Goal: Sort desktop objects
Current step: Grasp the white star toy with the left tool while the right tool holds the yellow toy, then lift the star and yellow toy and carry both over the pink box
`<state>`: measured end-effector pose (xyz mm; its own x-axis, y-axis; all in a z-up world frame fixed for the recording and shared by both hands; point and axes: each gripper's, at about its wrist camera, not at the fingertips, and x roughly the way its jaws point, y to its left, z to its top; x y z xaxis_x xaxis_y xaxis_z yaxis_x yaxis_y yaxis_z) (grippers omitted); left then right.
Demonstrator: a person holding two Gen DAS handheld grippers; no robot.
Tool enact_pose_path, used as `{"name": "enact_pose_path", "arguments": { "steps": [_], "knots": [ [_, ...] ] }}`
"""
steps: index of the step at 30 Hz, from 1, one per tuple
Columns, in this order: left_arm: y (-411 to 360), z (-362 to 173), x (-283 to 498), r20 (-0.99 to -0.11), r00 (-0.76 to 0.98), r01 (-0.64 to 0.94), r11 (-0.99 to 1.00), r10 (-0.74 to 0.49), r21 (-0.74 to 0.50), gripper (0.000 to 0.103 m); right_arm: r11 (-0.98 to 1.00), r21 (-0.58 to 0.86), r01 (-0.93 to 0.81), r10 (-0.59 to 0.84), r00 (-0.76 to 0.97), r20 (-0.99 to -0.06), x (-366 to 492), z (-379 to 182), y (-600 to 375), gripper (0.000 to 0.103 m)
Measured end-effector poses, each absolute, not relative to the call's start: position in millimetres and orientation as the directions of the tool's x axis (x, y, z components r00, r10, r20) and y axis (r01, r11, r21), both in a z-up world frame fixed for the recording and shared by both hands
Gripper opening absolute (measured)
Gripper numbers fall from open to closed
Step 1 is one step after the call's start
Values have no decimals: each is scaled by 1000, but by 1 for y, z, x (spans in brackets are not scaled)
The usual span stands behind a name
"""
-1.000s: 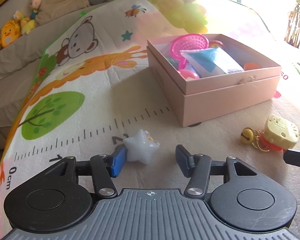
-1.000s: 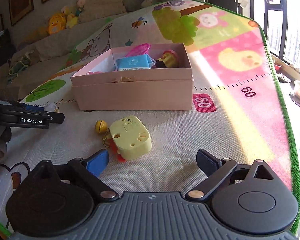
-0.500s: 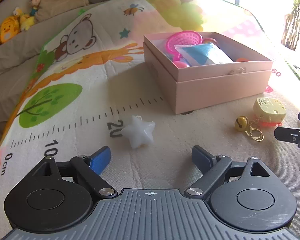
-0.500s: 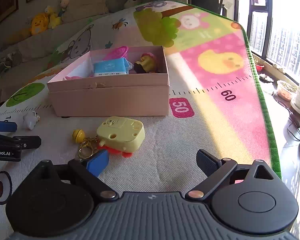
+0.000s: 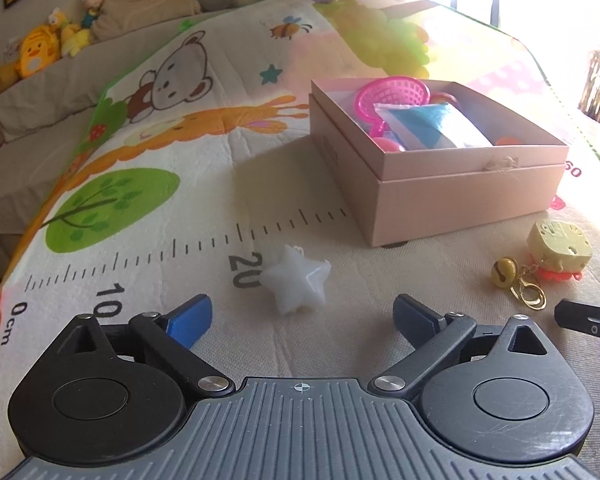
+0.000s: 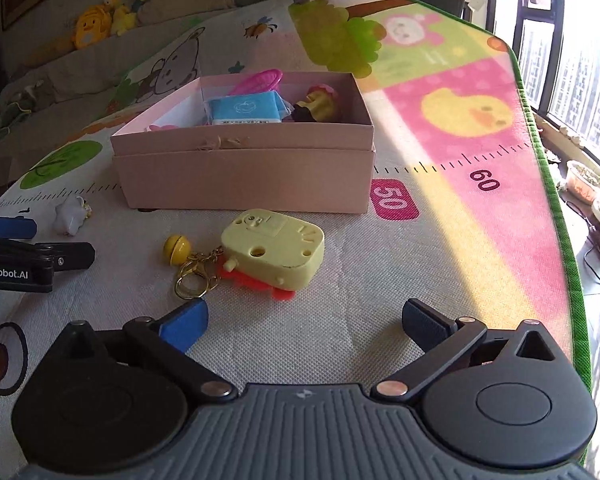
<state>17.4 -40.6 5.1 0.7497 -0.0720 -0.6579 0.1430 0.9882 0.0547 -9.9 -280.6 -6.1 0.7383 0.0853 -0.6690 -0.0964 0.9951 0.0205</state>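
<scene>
the left hand-held gripper (image 5: 302,316) stands wide apart with nothing in it; the white star (image 5: 298,286) lies on the play mat (image 5: 180,152) just ahead of its fingertips. the right hand-held gripper (image 6: 304,320) is spreading wider, empty, with the yellow keychain toy (image 6: 274,248) on the mat just beyond it. the pink box (image 6: 244,178), farther back, holds a pink net and a blue packet.

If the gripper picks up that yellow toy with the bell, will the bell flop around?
Probably. The yellow toy looks like hard plastic, so it should stay stiff. The bell hangs from it on a thin gold chain, so it would likely dangle and swing. Its flat shape probably won't roll.
</scene>
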Motion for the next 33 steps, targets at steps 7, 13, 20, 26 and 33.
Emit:
{"name": "enact_pose_path", "arguments": {
  "steps": [7, 13, 20, 26, 33],
  "knots": [
    [-40, 8, 31, -651, 758, 119, 991, -50, 62, 58, 993, 54, -101, 111, 743, -660, -11, -5, -286, 103],
    [-32, 9, 18, -647, 759, 149, 987, -72, 64, 42, 995, 17, -100, 85, 739, -669, -10, -6, -280, 103],
    [-23, 10, -26, -667, 726, 233, 972, -168, 9, 41, 995, 16, -102, 86, 735, -672, -9, -6, -280, 103],
    [-14, 11, -50, -663, 724, 239, 971, -191, -19, 48, 995, 5, -103, 79, 735, -673, -9, -6, -278, 103],
    [-7, 11, -52, -678, 709, 231, 972, -192, -34, 78, 994, 25, -107, 97, 741, -664, -18, 4, -271, 103]
  ]
}}
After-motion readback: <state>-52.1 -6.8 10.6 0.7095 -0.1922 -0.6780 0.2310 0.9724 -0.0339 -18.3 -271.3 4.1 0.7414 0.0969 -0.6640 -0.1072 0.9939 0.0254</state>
